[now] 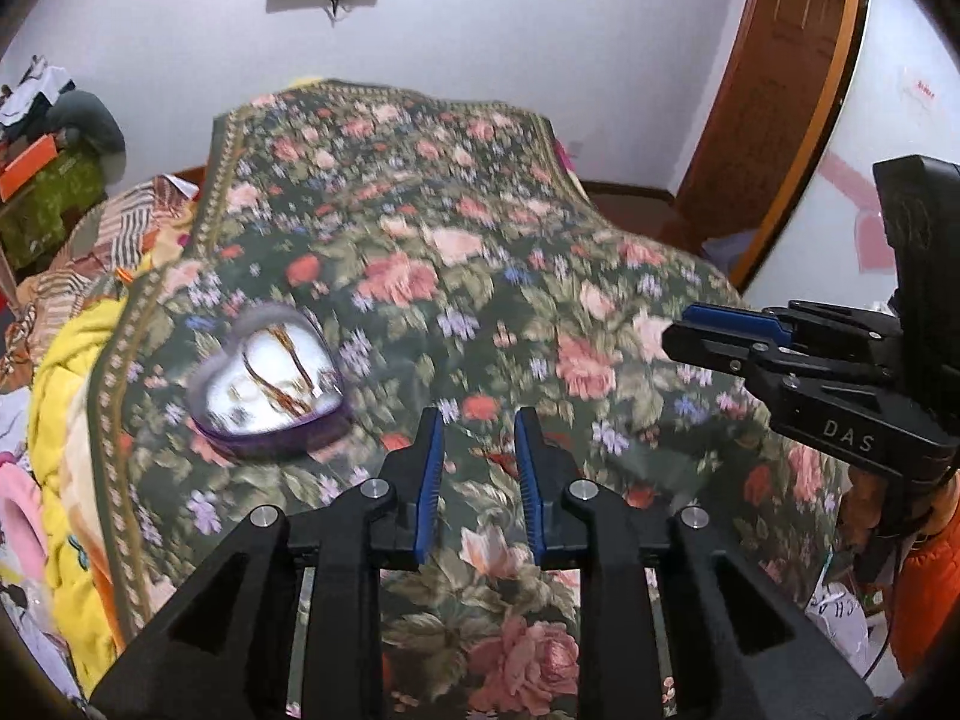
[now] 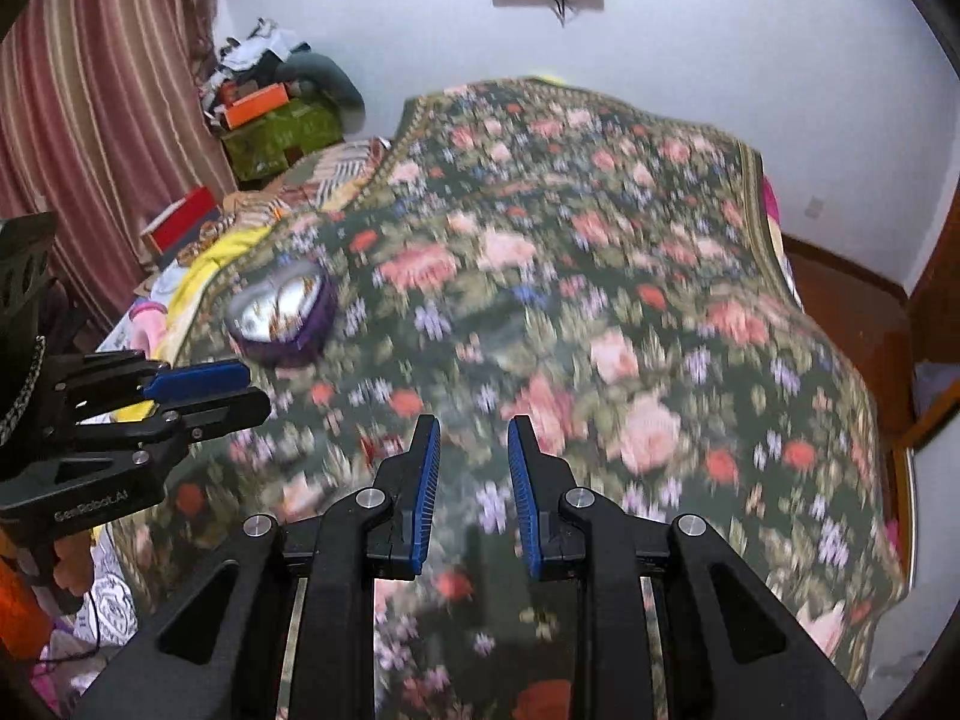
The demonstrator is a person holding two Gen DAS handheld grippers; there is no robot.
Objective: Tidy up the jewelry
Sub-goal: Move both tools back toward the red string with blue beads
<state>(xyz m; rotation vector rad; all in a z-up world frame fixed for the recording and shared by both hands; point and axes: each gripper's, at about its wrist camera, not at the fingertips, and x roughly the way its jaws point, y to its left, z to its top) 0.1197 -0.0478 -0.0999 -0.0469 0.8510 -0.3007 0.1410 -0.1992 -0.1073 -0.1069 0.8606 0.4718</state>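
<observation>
Left wrist view: heart-shaped box (image 1: 268,387) left on floral bedspread (image 1: 480,252); left gripper (image 1: 479,420) and right gripper (image 2: 474,426) narrowly parted, empty.

Both wrist views above bedspread (image 1: 480,276), overlapping

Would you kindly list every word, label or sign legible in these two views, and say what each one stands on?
"DAS": on the black body of the right gripper, seen in the left wrist view.
"GenRobot.AI": on the black body of the left gripper, seen in the right wrist view; faint.
Red marks on the white wall sticker: too small to read.
Black letters on the white bag at the bed's edge: only partly visible, unreadable.
</observation>
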